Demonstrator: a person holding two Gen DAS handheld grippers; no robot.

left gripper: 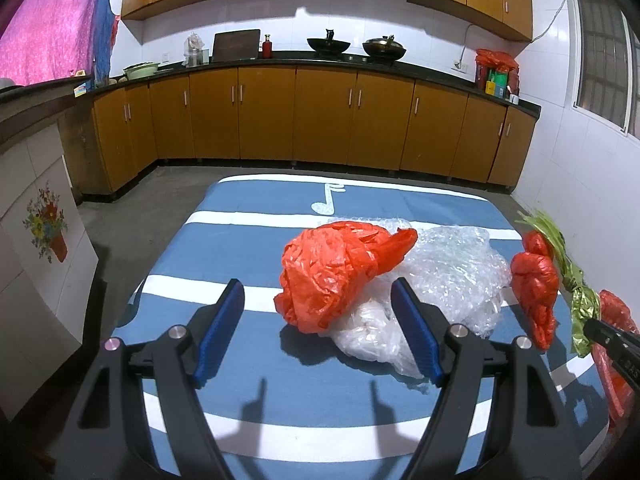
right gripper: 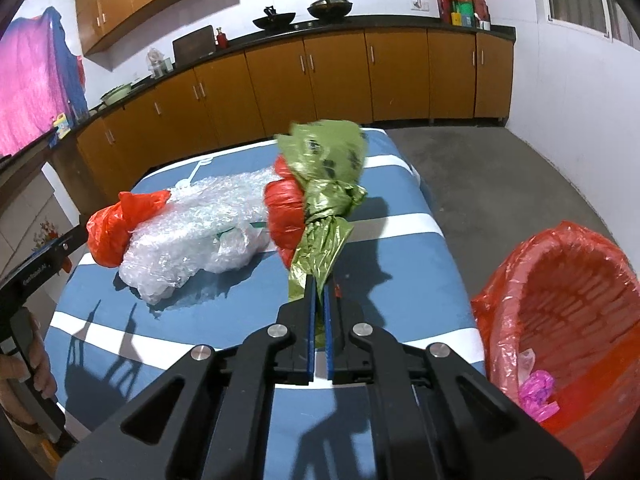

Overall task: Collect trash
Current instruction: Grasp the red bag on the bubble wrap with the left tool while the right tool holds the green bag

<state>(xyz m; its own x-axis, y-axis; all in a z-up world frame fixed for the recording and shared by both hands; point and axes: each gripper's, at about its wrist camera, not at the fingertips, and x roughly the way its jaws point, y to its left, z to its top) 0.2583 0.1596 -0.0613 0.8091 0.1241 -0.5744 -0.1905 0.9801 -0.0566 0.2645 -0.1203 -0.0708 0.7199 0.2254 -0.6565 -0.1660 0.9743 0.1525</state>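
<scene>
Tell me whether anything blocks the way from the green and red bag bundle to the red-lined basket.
Nothing visible does. The right hand-held gripper is shut on the green and red bag bundle above the blue striped cloth. The red-lined basket stands open beside it, with bare cloth and floor between.

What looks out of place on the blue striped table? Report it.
Loose trash litters the table: an orange bag atop crumpled bubble wrap. The right gripper already pinches a green bag tangled with red plastic.

Olive-green foil wrapper (right gripper: 324,196) with black print is showing between the jaws, red bag (right gripper: 285,216) just left, blue bench cloth (right gripper: 392,248) striped white beneath.
</scene>
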